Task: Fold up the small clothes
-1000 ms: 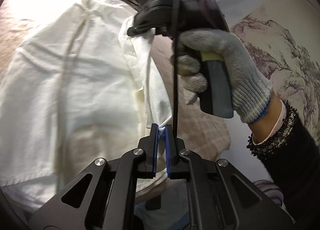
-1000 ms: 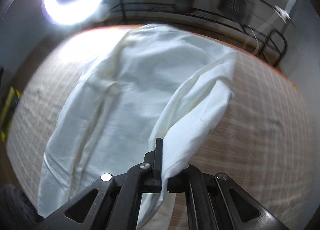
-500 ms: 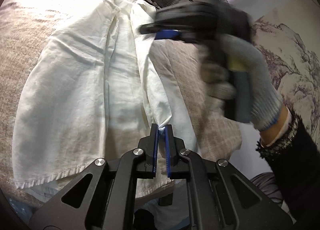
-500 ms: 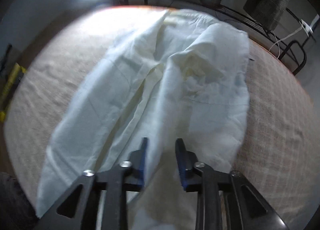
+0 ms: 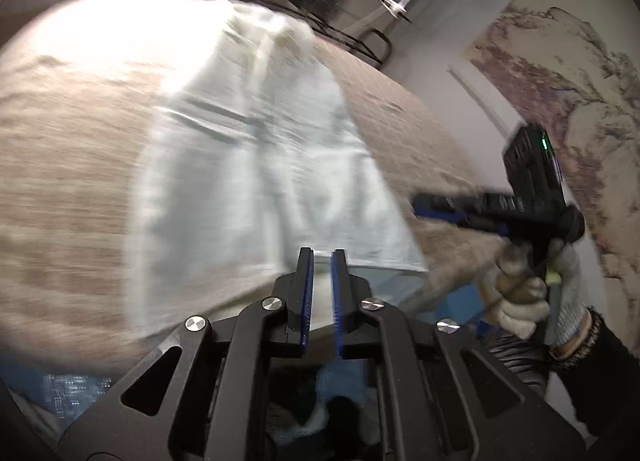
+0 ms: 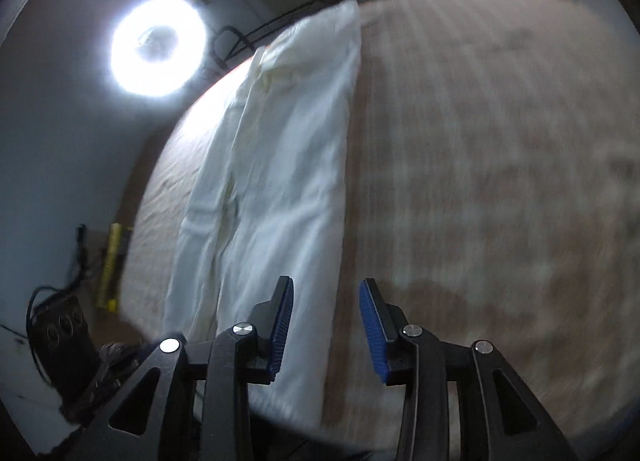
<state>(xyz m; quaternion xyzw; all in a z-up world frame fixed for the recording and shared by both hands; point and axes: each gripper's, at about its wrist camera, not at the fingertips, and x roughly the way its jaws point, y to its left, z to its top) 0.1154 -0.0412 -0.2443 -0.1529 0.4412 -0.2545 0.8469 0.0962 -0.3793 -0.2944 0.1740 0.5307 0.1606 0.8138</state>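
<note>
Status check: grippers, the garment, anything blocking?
Left gripper jaws just opening, nothing between them. Right gripper open, empty, off to the side. White garment lying flat, folded lengthwise on the beige cloth. Nothing in the way.

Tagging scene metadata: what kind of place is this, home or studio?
Probably an indoor recording setup rather than a lived-in room: a white garment lies on a table under a beige woven cloth, lit by a ring light, with a landscape mural on the wall.

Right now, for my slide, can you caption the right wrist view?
Open right gripper with blue pads above the folded white cotton garment, which lies flat on the beige woven table cover.
</note>
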